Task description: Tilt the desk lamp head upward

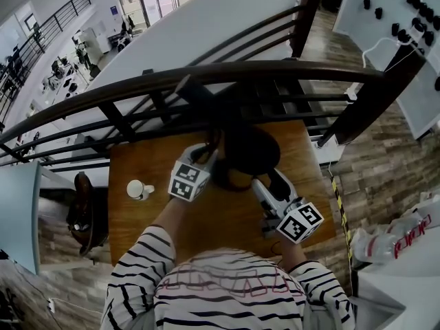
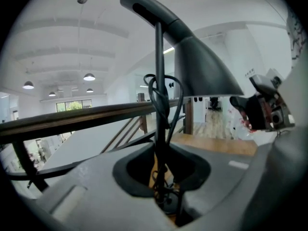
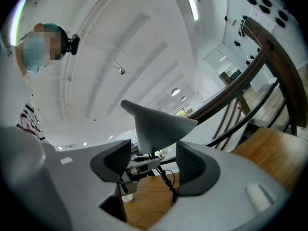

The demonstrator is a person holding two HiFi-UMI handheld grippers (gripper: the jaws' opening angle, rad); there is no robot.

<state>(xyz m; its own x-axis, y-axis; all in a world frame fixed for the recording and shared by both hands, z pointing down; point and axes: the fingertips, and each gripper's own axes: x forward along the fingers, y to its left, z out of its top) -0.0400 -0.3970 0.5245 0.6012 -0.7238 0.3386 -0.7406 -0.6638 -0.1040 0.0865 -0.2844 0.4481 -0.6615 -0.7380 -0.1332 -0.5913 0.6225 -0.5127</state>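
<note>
The dark desk lamp stands at the back of the wooden desk (image 1: 227,218). Its cone-shaped head (image 1: 251,150) faces down and to the right. In the left gripper view the thin stem (image 2: 158,105), with a cable wound round it, runs up between the jaws to the head (image 2: 207,73). My left gripper (image 2: 161,174) is shut on that stem low down. My right gripper (image 3: 154,165) is open, and the head (image 3: 159,126) hangs just beyond and above its jaws, with no pad pressing on it. From the left gripper view, the right gripper (image 2: 238,102) has its tip just under the cone's rim.
A small white bottle (image 1: 139,189) stands on the desk's left part. A dark curved railing (image 1: 206,78) runs close behind the desk and lamp. A black chair (image 1: 82,208) stands left of the desk. White bags (image 1: 399,236) lie on the floor at the right.
</note>
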